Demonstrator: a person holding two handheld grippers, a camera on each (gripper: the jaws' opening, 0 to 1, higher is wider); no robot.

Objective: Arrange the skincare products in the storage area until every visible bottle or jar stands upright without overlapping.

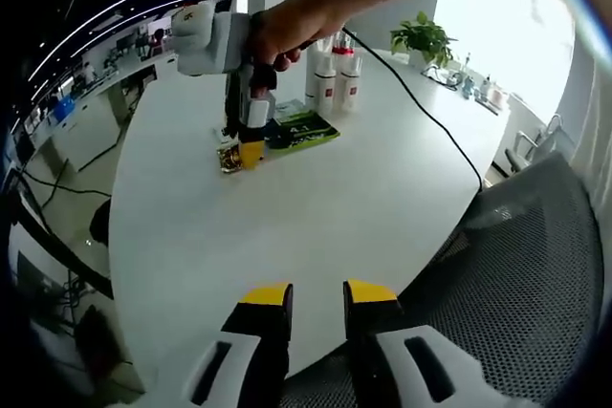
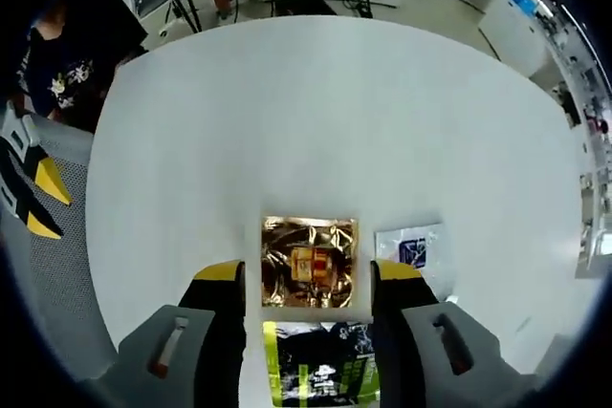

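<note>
- The bottles (image 1: 335, 78) stand upright in a tight group at the far side of the white table (image 1: 287, 217), just behind the green packet (image 1: 298, 129)
- Your right gripper (image 2: 306, 279) hangs over the gold sachet (image 2: 309, 262), jaws wide and straddling it, gripping nothing
- A clear sachet (image 2: 411, 247) lies just beside the gold one
- Your left gripper (image 1: 316, 295) sits at the near table edge, jaws narrow, empty
- A mesh chair (image 1: 535, 265) stands beside the table

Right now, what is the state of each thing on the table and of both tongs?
Left tongs: open, holding nothing.
Right tongs: open, straddling the gold sachet.
Gold sachet: lying flat on the table.
Black-and-green packet: lying flat.
Small clear sachet: lying flat.
White bottles: standing upright, grouped together.
</note>
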